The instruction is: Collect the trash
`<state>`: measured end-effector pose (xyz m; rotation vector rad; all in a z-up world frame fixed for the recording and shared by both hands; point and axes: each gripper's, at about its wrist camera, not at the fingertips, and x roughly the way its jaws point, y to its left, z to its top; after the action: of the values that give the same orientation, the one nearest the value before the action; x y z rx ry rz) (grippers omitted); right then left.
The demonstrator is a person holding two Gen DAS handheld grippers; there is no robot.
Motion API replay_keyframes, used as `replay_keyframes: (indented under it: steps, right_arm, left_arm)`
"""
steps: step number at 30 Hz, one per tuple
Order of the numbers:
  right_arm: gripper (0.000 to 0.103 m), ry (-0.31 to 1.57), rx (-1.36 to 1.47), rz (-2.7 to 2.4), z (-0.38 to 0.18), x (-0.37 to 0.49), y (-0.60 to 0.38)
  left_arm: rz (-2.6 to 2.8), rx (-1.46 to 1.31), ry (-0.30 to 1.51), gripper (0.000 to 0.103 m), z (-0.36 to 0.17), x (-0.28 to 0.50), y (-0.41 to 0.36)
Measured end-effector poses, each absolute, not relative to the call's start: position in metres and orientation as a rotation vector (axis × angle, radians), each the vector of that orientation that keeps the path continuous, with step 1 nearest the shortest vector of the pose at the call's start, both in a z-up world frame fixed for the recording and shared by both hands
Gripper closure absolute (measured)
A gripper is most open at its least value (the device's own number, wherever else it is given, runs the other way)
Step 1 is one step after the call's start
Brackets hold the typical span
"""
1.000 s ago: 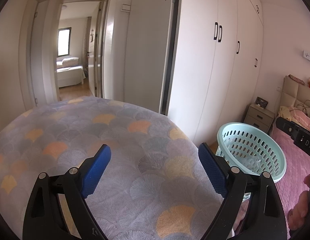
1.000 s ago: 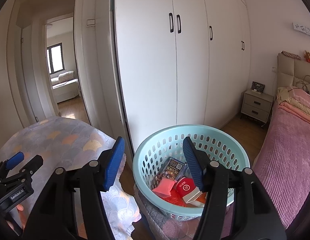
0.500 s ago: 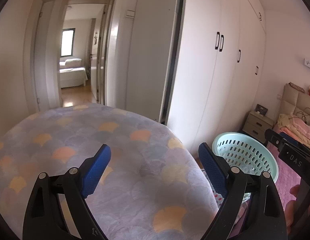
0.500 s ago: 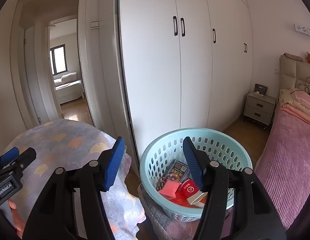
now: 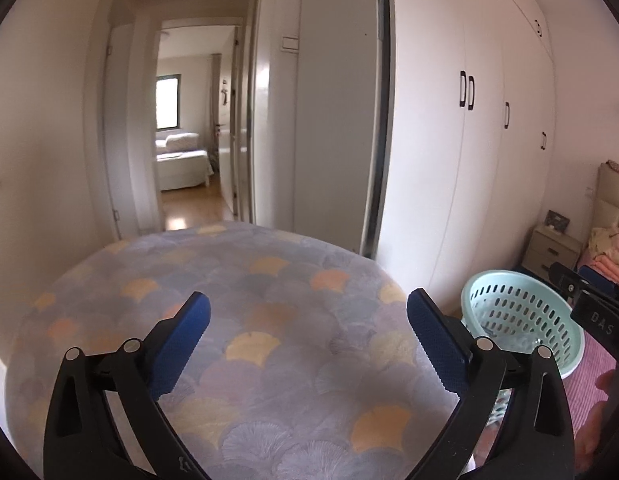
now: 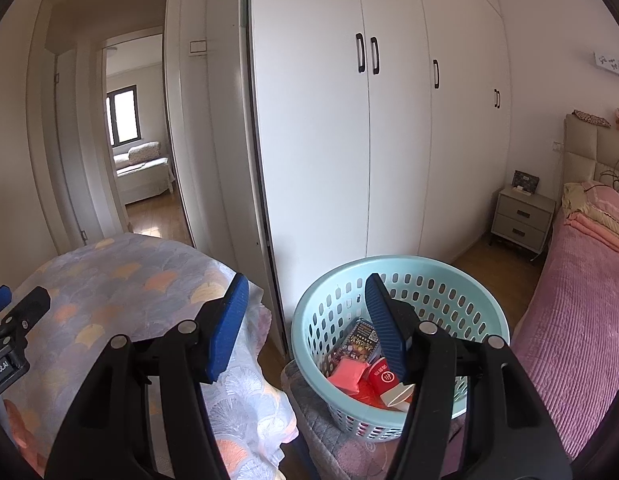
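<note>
While we hold both tools apart over the room, our left gripper point(image 5: 307, 320) hovers above the round table point(image 5: 269, 280) draped in a scallop-patterned cloth, its blue pads spread wide with nothing between them. Our right gripper point(image 6: 305, 312) stands equally wide and empty, hanging over the near rim of the pale turquoise basket point(image 6: 461, 280). That basket sits just beside the table, near the white wardrobe point(image 6: 329, 140) and the pink bed point(image 6: 569, 320). Inside it lies the collected trash: a red carton point(image 6: 385, 378), a pink packet point(image 6: 347, 374) and a dark printed wrapper point(image 6: 359, 342), touching one another at the bottom.
</note>
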<state>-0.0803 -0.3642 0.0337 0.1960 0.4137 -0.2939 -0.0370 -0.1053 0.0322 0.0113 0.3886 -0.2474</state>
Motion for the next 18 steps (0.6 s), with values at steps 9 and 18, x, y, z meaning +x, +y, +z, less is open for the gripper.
replay_keyframes:
  steps: [9,18]
  right_arm:
    - [0.046,0.409,0.186,-0.294,0.0365,-0.0804,-0.3592]
    - [0.046,0.373,0.17,-0.319,0.0427,-0.0823,-0.355]
  left_arm:
    - [-0.234,-0.003,0.413,0.007,0.0304,-0.0343,-0.1015]
    - [-0.209,0.034,0.409,0.007,0.0346,-0.0328,-0.1015]
